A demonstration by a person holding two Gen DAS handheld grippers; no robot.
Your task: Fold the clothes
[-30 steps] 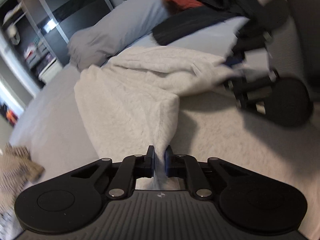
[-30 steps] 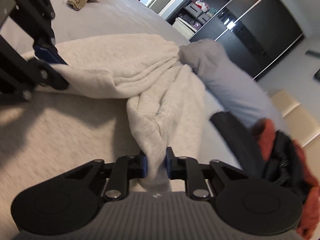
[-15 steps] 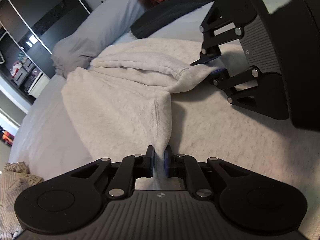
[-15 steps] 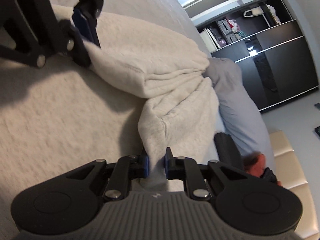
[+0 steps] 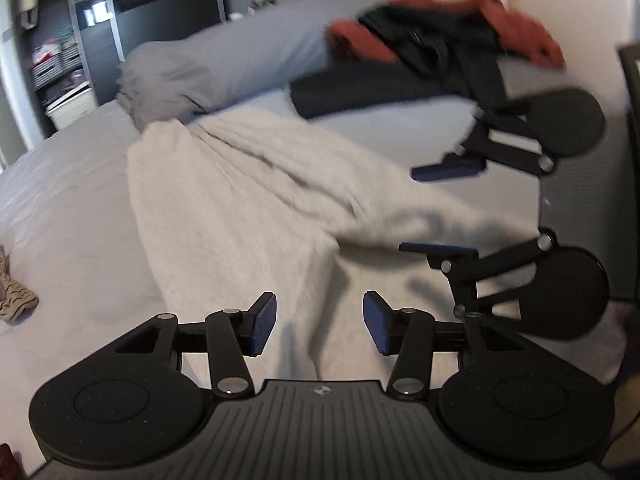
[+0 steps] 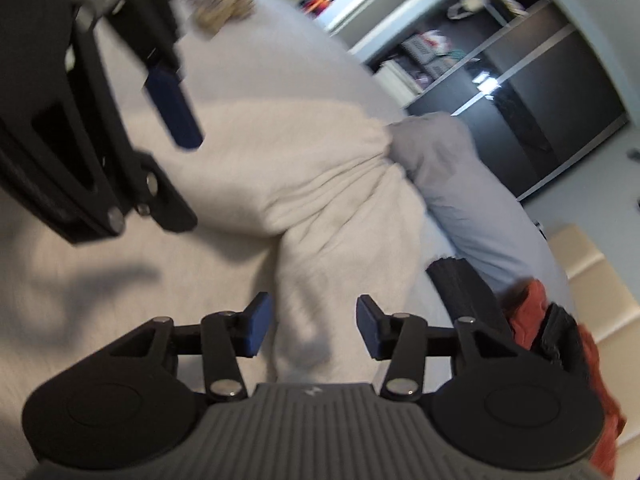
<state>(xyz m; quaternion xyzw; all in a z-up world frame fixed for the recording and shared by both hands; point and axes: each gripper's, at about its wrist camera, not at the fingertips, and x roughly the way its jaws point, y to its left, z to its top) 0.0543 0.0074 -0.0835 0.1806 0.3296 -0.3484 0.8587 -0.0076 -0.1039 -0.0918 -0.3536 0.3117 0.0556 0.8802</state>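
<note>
A cream fleece garment (image 5: 240, 216) lies partly folded on the grey bed, with one layer laid over another; it also shows in the right wrist view (image 6: 280, 176). My left gripper (image 5: 319, 328) is open just above the garment's near fold, holding nothing. My right gripper (image 6: 307, 330) is open over another fold of the same garment, empty. The right gripper also shows in the left wrist view (image 5: 444, 208), open at the right. The left gripper also shows in the right wrist view (image 6: 168, 116) at the upper left; only one of its blue fingers shows there.
A grey pillow (image 5: 224, 68) lies at the head of the bed. A pile of black and rust-red clothes (image 5: 440, 48) sits beyond the garment, seen also in the right wrist view (image 6: 552, 320). A striped beige garment (image 5: 12, 292) lies at the left. Dark wardrobe shelves (image 6: 500, 80) stand behind.
Both grippers were shut on folds of the cream garment and have opened and let go. The garment now lies on the bed. Both cameras have swung.
</note>
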